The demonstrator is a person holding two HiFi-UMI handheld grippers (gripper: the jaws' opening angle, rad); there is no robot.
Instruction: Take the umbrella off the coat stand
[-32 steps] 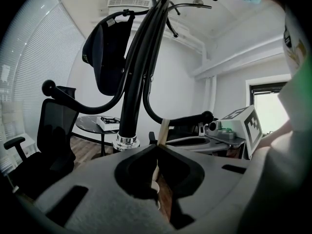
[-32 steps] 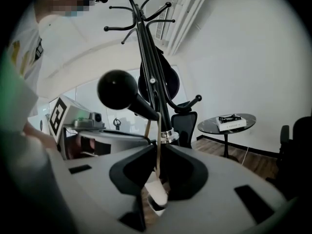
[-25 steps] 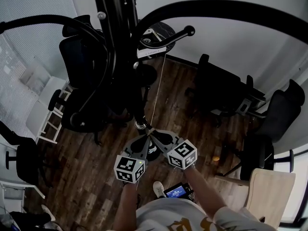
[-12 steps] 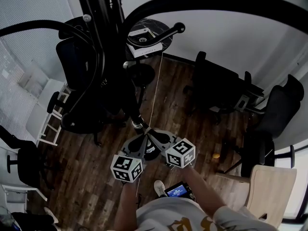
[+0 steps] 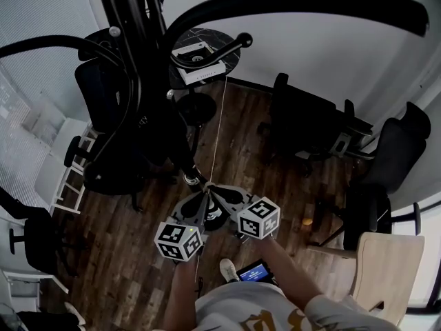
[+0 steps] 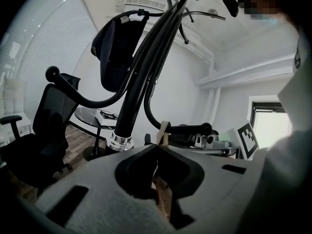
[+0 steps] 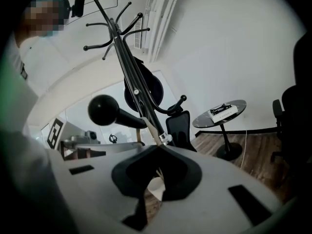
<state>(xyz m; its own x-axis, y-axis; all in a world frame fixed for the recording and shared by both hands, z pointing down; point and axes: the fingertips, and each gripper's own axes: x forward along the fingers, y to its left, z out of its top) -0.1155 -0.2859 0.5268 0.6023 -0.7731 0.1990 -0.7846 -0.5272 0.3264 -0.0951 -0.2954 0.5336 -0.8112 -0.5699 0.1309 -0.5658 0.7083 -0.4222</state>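
Left gripper view: left tool (image 6: 158, 146) jaws pinched together on one tan strap (image 6: 163, 130). Right tool (image 7: 158, 148) jaws likewise closed on same strap. Two tools side by side, tips close together. Strap leads to one silver collar (image 6: 118, 141) at low end of one black umbrella (image 6: 131, 104), folded, lying along pole of one coat stand (image 7: 111, 19). Beyond: one round tabletop (image 7: 202, 121), one white box (image 7: 224, 111) near its middle. At least four black office chairs (image 5: 303, 126) on wooden floor (image 5: 241, 143).
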